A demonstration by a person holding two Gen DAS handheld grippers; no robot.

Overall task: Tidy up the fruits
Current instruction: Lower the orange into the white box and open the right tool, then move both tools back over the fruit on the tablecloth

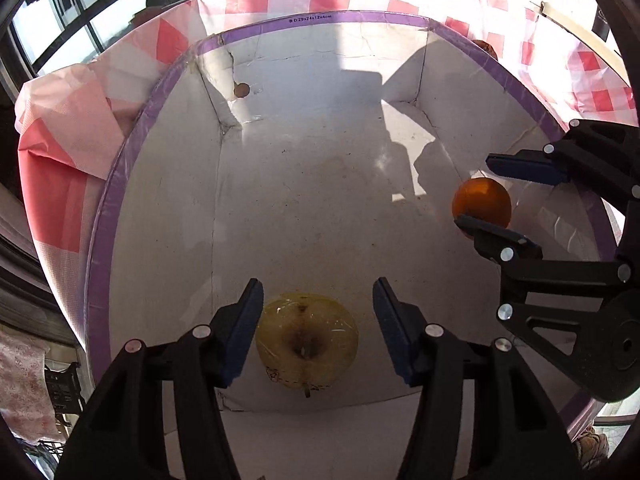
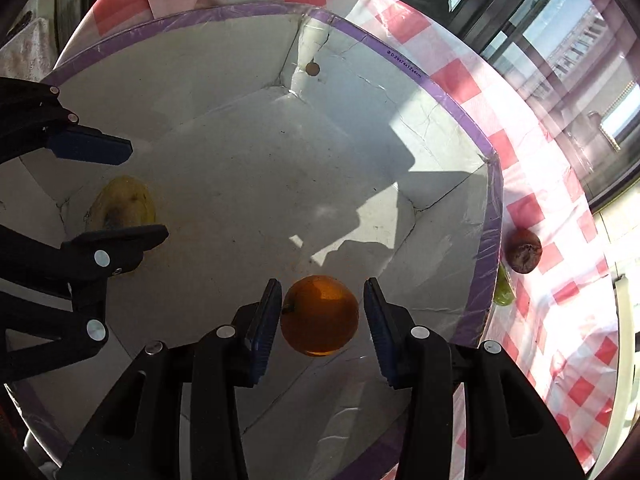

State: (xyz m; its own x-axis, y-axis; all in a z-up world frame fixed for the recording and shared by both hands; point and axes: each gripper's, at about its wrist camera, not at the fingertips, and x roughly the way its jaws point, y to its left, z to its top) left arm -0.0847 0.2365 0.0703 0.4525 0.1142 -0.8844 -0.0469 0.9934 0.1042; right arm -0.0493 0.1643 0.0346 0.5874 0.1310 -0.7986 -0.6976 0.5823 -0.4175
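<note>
A white box with a purple taped rim [image 1: 384, 16] [image 2: 440, 88] sits on a red-checked tablecloth. A yellow apple [image 1: 307, 340] lies on the box floor between the fingers of my left gripper [image 1: 318, 304], which is open around it without touching. An orange [image 2: 319, 316] lies on the box floor between the fingers of my right gripper [image 2: 323, 304], also open. In the left wrist view the right gripper [image 1: 476, 190] straddles the orange [image 1: 482, 202]. In the right wrist view the left gripper [image 2: 146, 192] straddles the apple [image 2: 124, 204].
Outside the box on the tablecloth [image 2: 560, 320] lie a dark brown fruit [image 2: 524, 256] and a green fruit [image 2: 502, 290] by the box's right wall. Windows [image 2: 560, 32] stand beyond the table. The tablecloth hangs over the table's left edge [image 1: 52, 152].
</note>
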